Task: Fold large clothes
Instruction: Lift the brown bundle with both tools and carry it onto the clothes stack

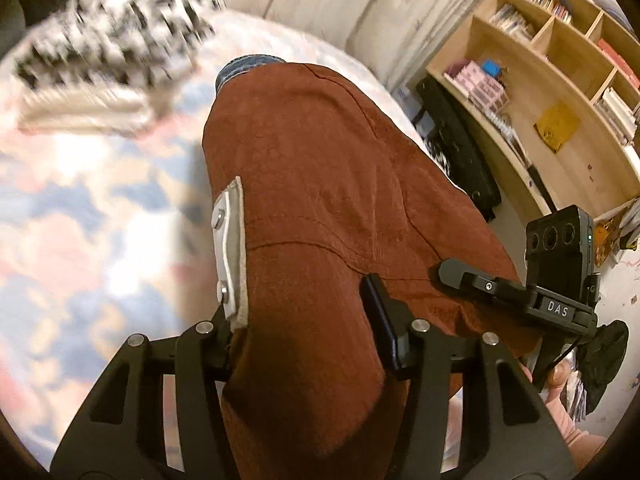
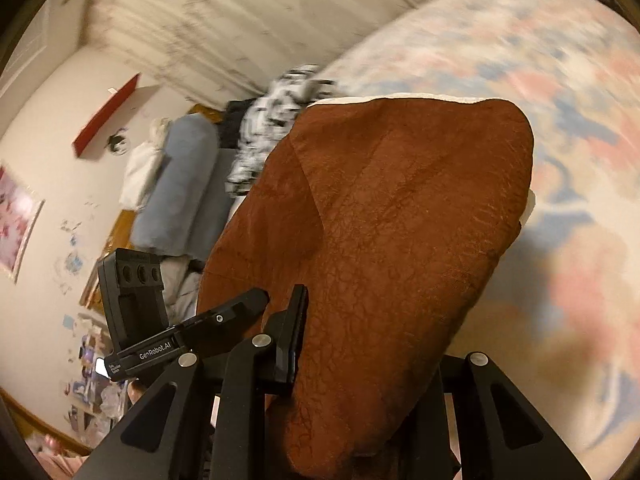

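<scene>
A large rust-brown garment (image 1: pixel 320 184) hangs from both grippers above a bed with a pastel patterned cover (image 1: pixel 80 200). In the left wrist view my left gripper (image 1: pixel 304 280) is shut on the garment's edge, cloth bunched between the fingers and draped over them. A blue lining shows at the garment's far end (image 1: pixel 248 65). In the right wrist view my right gripper (image 2: pixel 360 340) is shut on the same brown garment (image 2: pixel 392 208), which covers the right finger. Its pale lining (image 2: pixel 400 98) shows along the far edge.
A black-and-white patterned garment (image 1: pixel 116 40) lies on the bed's far side, also in the right wrist view (image 2: pixel 272 120). A wooden bookshelf (image 1: pixel 560 80) stands beside the bed with a black case (image 1: pixel 460 140). A blue bolster (image 2: pixel 176 184) lies by the wall.
</scene>
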### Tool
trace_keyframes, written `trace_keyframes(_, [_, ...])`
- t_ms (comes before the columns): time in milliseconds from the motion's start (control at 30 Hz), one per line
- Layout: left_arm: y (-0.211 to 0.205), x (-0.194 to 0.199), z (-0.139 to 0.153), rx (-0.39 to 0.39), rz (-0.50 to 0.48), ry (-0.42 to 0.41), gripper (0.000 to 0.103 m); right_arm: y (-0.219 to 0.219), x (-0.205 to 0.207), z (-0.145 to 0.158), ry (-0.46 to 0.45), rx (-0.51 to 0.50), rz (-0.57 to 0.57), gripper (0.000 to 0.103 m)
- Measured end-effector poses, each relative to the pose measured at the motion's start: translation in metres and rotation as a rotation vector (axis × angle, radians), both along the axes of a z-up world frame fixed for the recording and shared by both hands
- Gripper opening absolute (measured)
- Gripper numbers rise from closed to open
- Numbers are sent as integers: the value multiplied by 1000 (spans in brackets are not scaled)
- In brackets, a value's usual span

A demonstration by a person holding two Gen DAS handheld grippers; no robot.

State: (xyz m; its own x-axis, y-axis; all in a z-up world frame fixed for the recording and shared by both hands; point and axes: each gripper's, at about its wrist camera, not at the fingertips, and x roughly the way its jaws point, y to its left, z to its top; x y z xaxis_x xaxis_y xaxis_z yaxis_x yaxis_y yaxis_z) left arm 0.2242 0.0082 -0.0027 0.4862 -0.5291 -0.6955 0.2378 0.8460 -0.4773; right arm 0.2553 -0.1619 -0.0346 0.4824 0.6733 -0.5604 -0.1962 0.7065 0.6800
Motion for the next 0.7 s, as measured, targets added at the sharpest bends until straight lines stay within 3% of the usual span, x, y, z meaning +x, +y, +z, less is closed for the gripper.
trace_keyframes(200, [90, 23, 91, 69, 51, -90, 50, 96, 47, 81, -109, 11, 62, 24])
trace_keyframes(400, [165, 124, 170, 160, 76, -175, 50, 181, 139, 138, -212, 13, 85, 24])
trace_keyframes(567, [220, 241, 185, 195, 73, -175, 50, 239, 244, 142, -247, 18, 72, 24])
trace_keyframes(700, [245, 320, 160, 222, 80, -167, 51, 269, 331, 105, -243, 23, 62, 24])
